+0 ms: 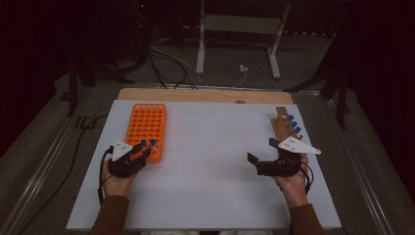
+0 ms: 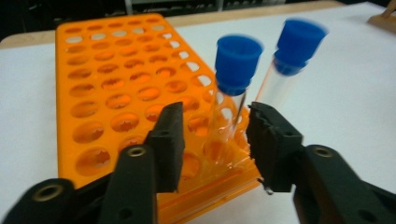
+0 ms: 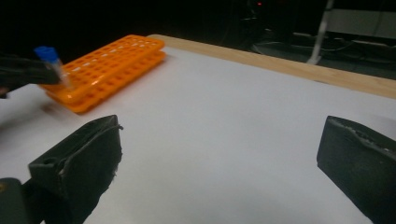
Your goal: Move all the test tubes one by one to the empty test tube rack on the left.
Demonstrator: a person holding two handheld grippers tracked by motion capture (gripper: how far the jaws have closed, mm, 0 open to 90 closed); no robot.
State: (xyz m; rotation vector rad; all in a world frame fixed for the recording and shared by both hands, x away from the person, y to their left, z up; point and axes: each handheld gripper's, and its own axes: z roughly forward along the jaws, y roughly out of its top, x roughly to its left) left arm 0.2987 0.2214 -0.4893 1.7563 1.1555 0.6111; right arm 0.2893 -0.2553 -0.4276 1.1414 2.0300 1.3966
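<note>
Two blue-capped tubes stand in one orange rack; left hand-held gripper jaws apart around one, right hand-held gripper wide apart, empty

Both forearms come in from the near edge of the table. The left gripper sits at the near left, pointing far-right, its jaws parted a little. The right gripper sits at the near right, aimed leftward, jaws spread wide apart.

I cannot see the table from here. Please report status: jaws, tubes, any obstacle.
Left gripper open around blue-capped tube standing in orange rack. Right gripper open, empty. Nothing in the way.
</note>
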